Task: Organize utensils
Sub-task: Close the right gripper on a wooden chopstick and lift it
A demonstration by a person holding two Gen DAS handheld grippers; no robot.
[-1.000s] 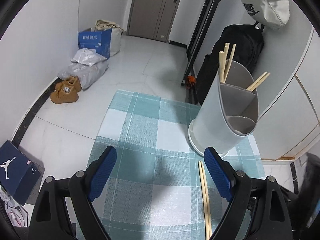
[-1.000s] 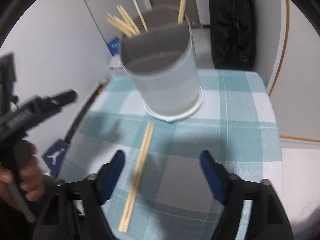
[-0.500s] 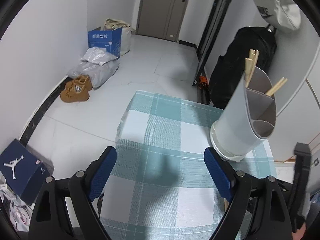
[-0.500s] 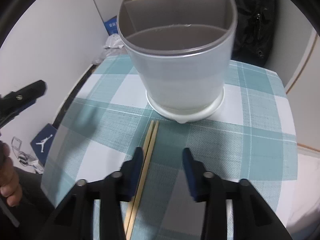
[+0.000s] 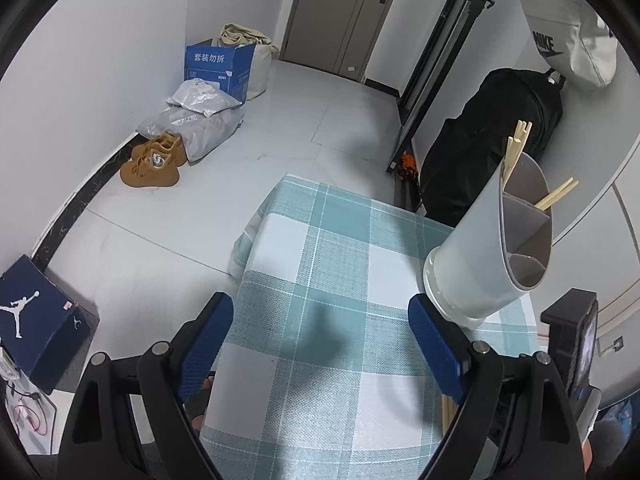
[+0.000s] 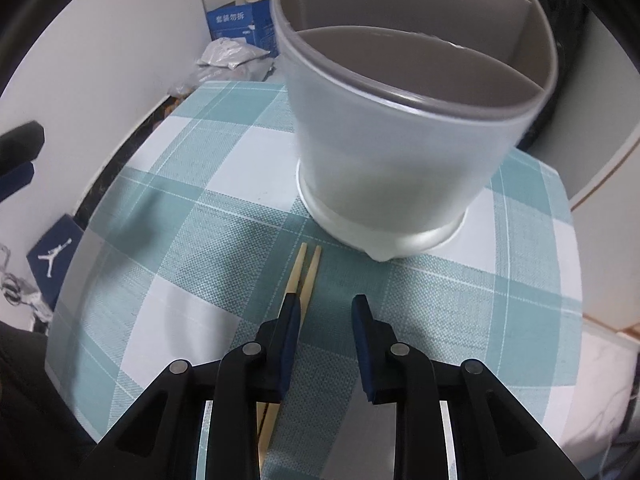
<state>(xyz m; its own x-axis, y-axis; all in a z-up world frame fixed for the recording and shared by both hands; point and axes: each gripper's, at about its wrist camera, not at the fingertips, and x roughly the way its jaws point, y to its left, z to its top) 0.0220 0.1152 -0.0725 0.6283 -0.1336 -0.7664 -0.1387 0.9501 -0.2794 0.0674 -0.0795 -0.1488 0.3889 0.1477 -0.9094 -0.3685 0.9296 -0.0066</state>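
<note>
White walls (image 5: 100,80) meet a pale tiled floor (image 5: 280,128). A brown door (image 5: 340,12) stands closed at the far end; a checked cloth covers the table (image 5: 320,264).

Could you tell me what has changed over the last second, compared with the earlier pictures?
The right hand-held gripper has come down toward the chopsticks on the checked cloth, and its jaws have just been closing, though they do not yet pinch the pair. The left hand-held gripper drifted sideways, jaws wide. The utensil holder and the chopsticks have not moved.
</note>
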